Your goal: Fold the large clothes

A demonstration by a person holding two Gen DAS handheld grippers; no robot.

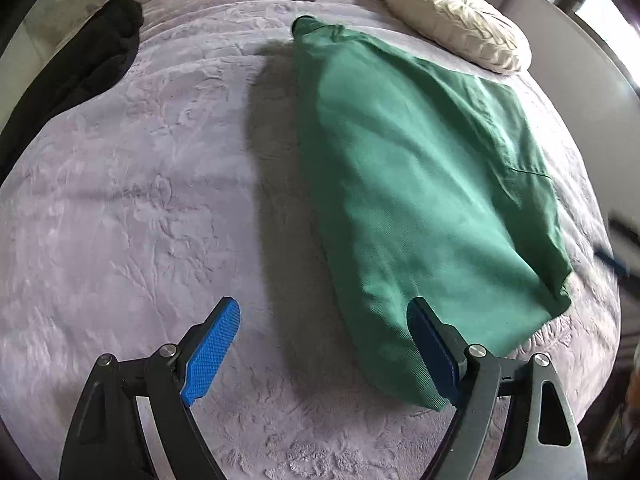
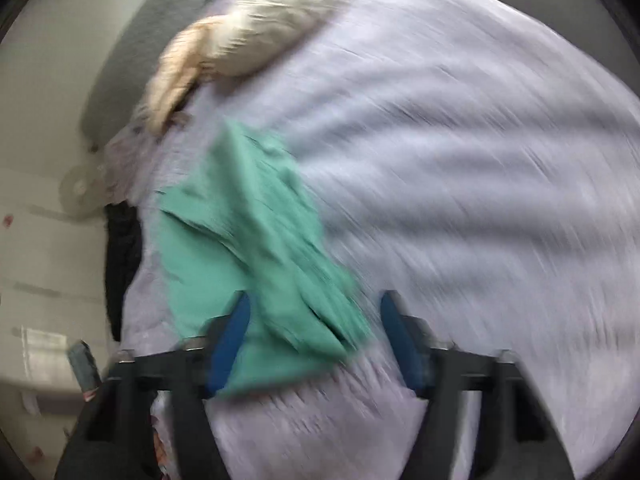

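The green garment (image 1: 420, 184) lies folded lengthwise on the bed (image 1: 140, 200), running from six toward twelve o'clock, a cream pillow (image 1: 460, 28) at one o'clock. Both claws stand apart and empty: the left claw (image 1: 324, 352) beside its near end, the right claw (image 2: 316, 344) blurred over a corner. It looks soft, light and limp; I'd pinch it at the hem corners.

Bed (image 1: 140, 200): green garment (image 1: 420, 184), pillow (image 1: 460, 28)
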